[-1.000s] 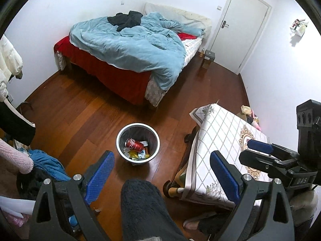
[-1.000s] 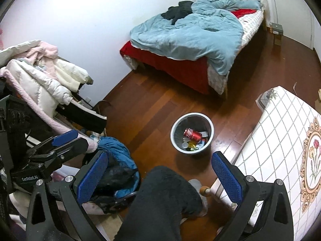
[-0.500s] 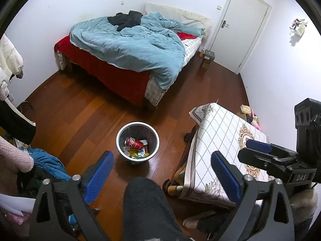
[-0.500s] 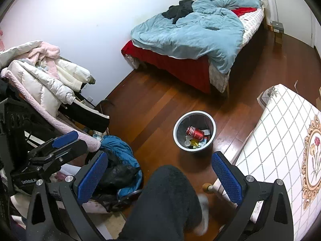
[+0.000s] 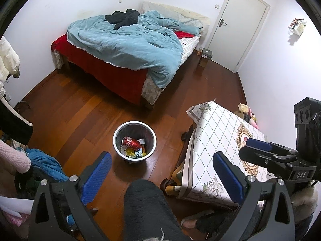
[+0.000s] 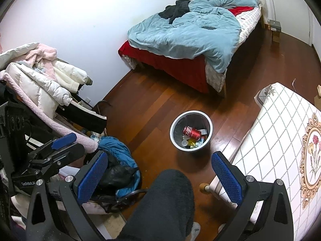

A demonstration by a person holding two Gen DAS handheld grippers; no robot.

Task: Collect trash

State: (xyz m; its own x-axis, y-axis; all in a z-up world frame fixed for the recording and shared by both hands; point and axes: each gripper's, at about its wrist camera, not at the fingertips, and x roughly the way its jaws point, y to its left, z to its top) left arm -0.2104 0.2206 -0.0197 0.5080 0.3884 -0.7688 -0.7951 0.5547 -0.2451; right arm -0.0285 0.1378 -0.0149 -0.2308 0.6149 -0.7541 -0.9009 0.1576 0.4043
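Observation:
A round metal trash bin (image 5: pixel 134 125) stands on the wooden floor, also in the right wrist view (image 6: pixel 190 114). Inside lie a red soda can (image 5: pixel 131 142) (image 6: pixel 191 132) and several wrappers and scraps. My left gripper (image 5: pixel 160 174) is open and empty, held high above the floor, nearer me than the bin. My right gripper (image 6: pixel 160 172) is open and empty, also held high. Each gripper shows in the other's view: the right one at the right edge (image 5: pixel 266 150), the left one at the left edge (image 6: pixel 58 146).
A bed (image 5: pixel 124 46) with a blue duvet stands at the back. A table with a white patterned cloth (image 5: pixel 222 140) is right of the bin. Piled clothes and a blue garment (image 6: pixel 118 152) lie left. A person's dark-clad leg (image 5: pixel 146 206) is below. A white door (image 5: pixel 236 24) is at the back right.
Both views shifted slightly as the grippers rose and drew back a little. The bin and its contents have not moved. Both grippers stay open.

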